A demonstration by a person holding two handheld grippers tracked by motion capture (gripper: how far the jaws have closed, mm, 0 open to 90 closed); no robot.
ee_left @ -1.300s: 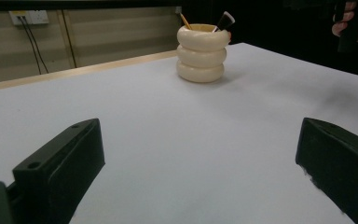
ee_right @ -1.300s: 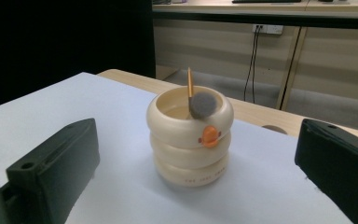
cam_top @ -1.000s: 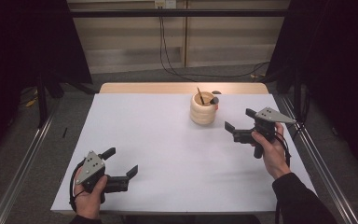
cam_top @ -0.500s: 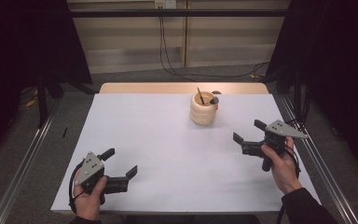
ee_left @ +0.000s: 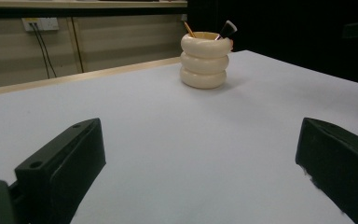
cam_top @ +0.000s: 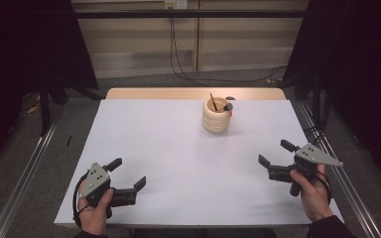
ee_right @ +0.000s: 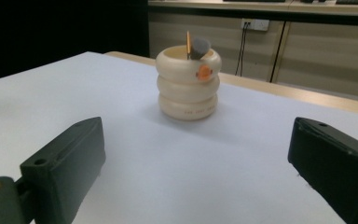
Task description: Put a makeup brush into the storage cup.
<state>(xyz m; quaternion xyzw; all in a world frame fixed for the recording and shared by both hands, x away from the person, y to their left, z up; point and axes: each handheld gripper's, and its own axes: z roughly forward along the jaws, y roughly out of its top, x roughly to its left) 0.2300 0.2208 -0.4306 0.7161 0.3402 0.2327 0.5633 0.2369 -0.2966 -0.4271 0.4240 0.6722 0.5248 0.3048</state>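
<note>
Grippers: our left gripper (cam_top: 127,183) and right gripper (cam_top: 273,157) gape empty.
Risk: ahead, we could tip the holder (cam_top: 216,115), spilling its brushes (cam_top: 227,106).

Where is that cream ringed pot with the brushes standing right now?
In the high view the cream pot stands upright on the far part of the white table, right of centre, near the back edge and apart from the right tongs.

Table (cam_top: 178,148): white sheet covers the top, a bare wooden strip (cam_top: 154,93) exposed along the far edge. One cream ribbed holder (cam_top: 215,116) stands upright on the sheet, right of centre toward the far edge
</note>
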